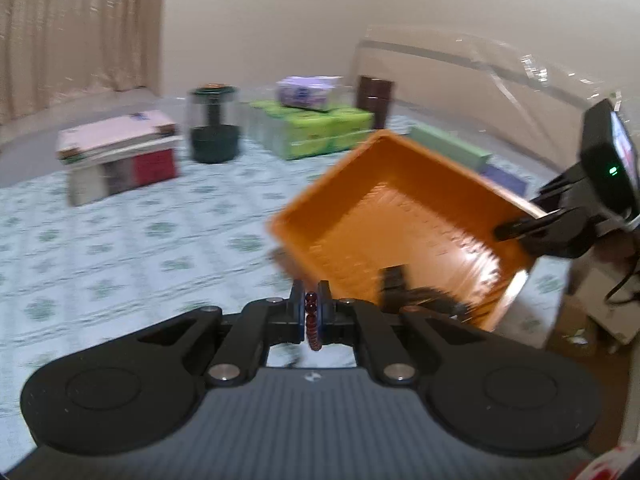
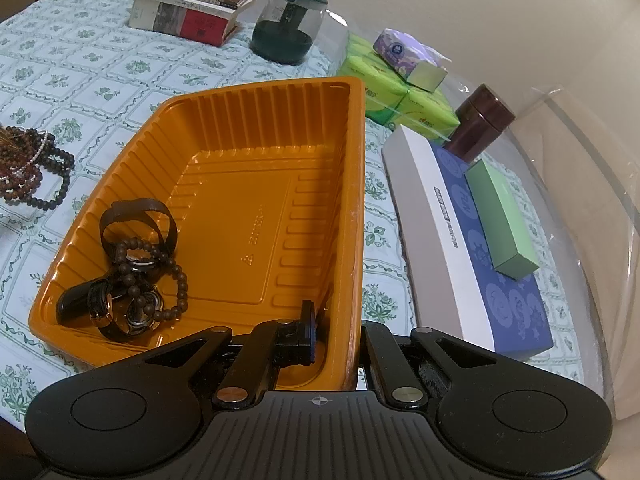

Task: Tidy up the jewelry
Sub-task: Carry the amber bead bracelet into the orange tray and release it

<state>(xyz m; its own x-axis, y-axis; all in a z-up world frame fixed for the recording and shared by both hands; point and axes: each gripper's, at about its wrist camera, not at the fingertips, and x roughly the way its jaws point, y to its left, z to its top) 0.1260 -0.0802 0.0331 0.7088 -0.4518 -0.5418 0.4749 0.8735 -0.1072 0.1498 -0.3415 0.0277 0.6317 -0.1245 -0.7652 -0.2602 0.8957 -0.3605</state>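
Note:
My left gripper (image 1: 311,307) is shut on a dark red bead bracelet (image 1: 312,322), which hangs between its pads just left of the orange tray (image 1: 376,168). That view is blurred. My right gripper (image 2: 334,332) is shut on the near right wall of the orange tray (image 2: 224,120), one finger inside and one outside. In the tray's near left corner lie dark watches (image 2: 104,308) with straps and a brown bead bracelet (image 2: 176,276). A pile of bead bracelets (image 2: 36,168) sits on the tablecloth left of the tray. The right gripper (image 1: 516,230) shows at the tray's far right edge.
Stacked books (image 2: 188,12), a glass-domed dark green stand (image 2: 286,28), green tissue packs (image 2: 384,92) with a purple pack on top, a brown jar (image 2: 480,124) and a blue-white box (image 2: 480,248) with a green box (image 2: 500,220) line the far and right sides of the floral tablecloth (image 2: 80,72).

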